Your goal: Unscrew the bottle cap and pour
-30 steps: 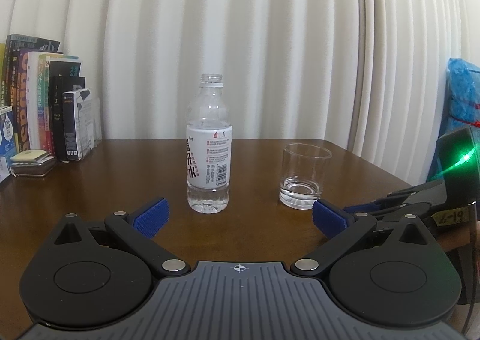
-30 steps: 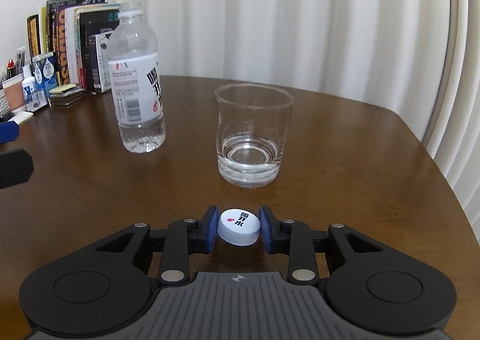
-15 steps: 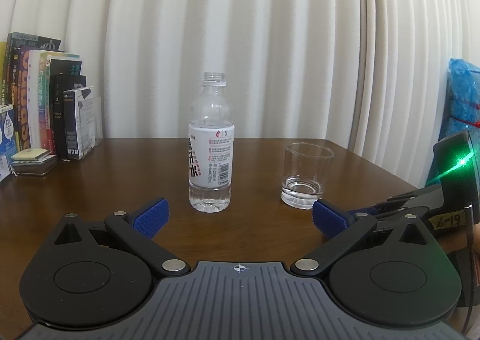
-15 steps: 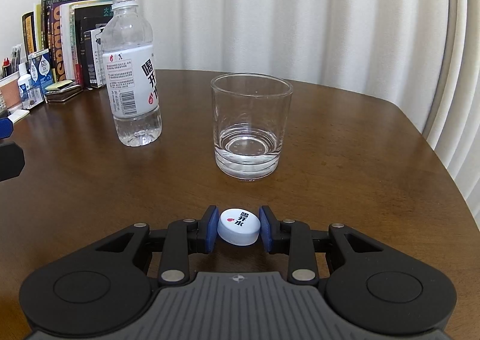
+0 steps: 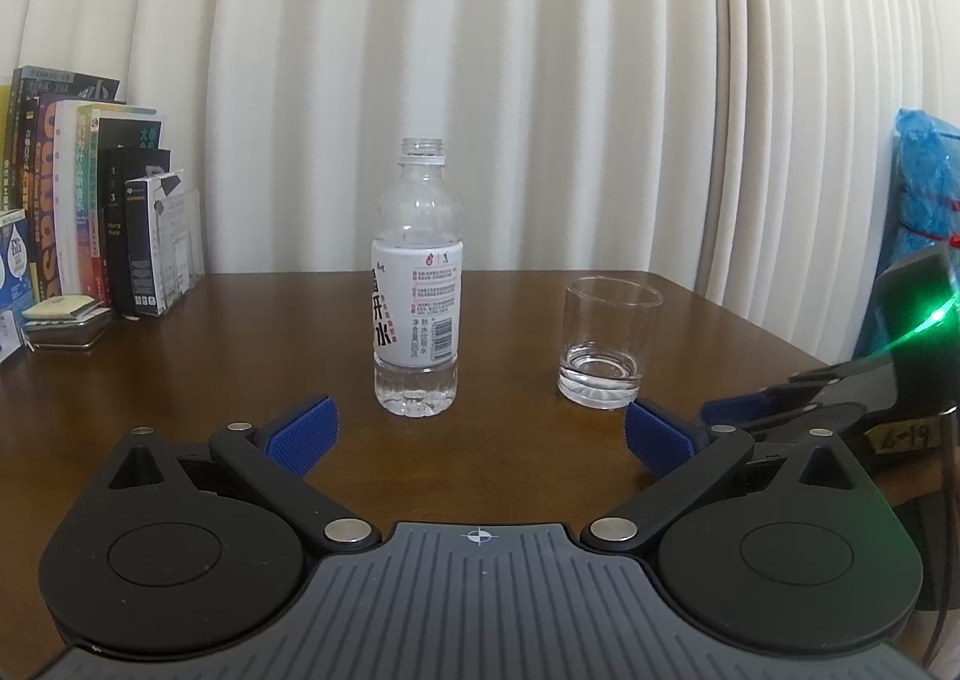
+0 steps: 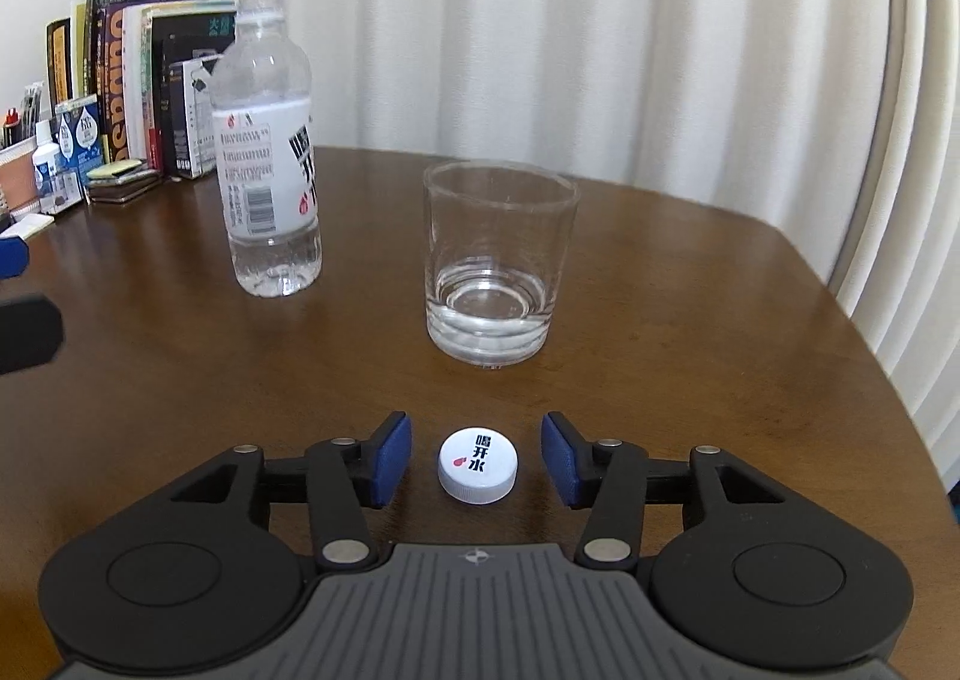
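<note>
A clear plastic bottle [image 5: 418, 284] with a white label stands uncapped and upright on the brown table, with a little water at its bottom. It also shows in the right wrist view [image 6: 269, 164]. A clear glass [image 5: 607, 341] with a little water stands to its right, also in the right wrist view [image 6: 497, 266]. The white cap [image 6: 477, 464] lies on the table between the pads of my right gripper [image 6: 477, 464], which is open and not touching it. My left gripper [image 5: 477, 431] is open and empty, short of the bottle.
A row of books [image 5: 90, 206] and small boxes stands at the table's back left. White curtains hang behind. The right gripper's body with a green light [image 5: 918, 332] shows at the right of the left wrist view. The table's right edge [image 6: 864, 320] curves near the glass.
My right gripper has opened and let go of the cap, which now rests on the table. The left gripper stays open and has drawn slightly back from the bottle.
</note>
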Motion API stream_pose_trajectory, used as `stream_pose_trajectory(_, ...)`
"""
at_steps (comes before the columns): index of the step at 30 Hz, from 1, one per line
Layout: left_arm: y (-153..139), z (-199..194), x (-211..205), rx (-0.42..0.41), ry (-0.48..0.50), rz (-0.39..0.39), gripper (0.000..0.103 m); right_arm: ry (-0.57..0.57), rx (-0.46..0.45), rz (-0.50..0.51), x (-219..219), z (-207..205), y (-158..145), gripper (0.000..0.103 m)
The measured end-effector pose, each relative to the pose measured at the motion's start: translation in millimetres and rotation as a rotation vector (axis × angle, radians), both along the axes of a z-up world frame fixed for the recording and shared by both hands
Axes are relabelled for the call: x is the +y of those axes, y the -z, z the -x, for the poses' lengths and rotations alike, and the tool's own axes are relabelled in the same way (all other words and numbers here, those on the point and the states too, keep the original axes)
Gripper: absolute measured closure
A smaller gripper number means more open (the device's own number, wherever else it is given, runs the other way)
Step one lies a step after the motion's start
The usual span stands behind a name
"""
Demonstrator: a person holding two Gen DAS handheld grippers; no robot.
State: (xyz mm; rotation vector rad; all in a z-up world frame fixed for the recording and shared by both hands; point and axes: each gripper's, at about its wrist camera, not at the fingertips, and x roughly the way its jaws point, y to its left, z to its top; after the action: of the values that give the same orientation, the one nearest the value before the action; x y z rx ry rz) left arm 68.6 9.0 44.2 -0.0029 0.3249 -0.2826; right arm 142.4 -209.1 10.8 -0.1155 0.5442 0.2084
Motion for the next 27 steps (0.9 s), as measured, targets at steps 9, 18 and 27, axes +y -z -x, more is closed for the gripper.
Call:
stream_pose_trajectory(9,-3.8,12.5,-3.8,-0.016,-0.007,-0.002,0.000,0.026,-0.101,0.022,8.4,29.9,-21.9,0.025)
stream_pose_trajectory(18,-4.0,32.3,-5.6,-0.054,-0.052,-0.018,0.000,0.077,-0.224,-0.022,10.3,71.6,-37.9,0.002)
stream_pose_trajectory(27,3.0,59.5,-4.9,-0.087,-0.069,-0.013,0.000,0.098,-0.300,-0.065,10.5,113.0,-37.4,0.000)
